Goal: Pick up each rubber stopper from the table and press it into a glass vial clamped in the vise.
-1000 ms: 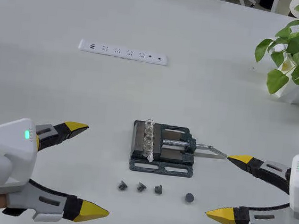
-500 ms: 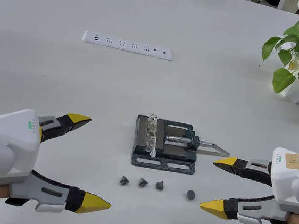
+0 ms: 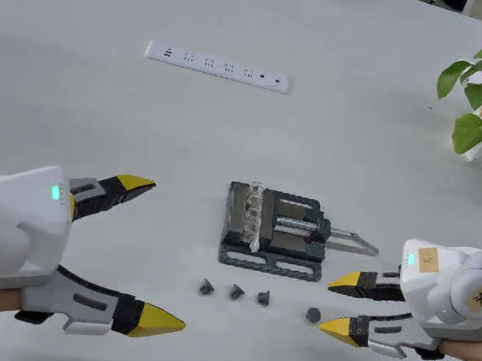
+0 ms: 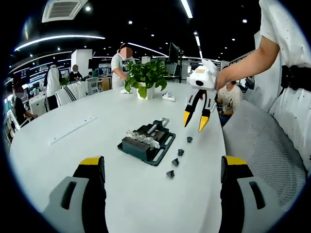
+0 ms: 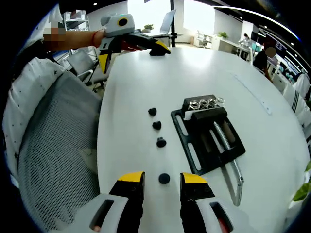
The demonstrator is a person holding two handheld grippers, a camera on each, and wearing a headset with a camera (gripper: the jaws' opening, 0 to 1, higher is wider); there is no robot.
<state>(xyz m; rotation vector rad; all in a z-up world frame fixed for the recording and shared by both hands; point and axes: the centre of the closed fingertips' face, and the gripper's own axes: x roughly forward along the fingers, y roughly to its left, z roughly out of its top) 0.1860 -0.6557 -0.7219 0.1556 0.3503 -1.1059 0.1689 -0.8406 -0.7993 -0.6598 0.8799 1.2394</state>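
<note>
Right gripper at the rightmost rubber stopper!
Jaws slightly parted, nothing held; left gripper wide open, empty.

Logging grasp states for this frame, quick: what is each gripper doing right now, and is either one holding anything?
Left gripper: open wide, holding nothing.
Right gripper: open, holding nothing, tips just short of a stopper.

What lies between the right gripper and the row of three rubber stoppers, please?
A fourth rubber stopper, on the table just ahead of the right gripper's open jaws; the right gripper view shows it plainly.
</note>
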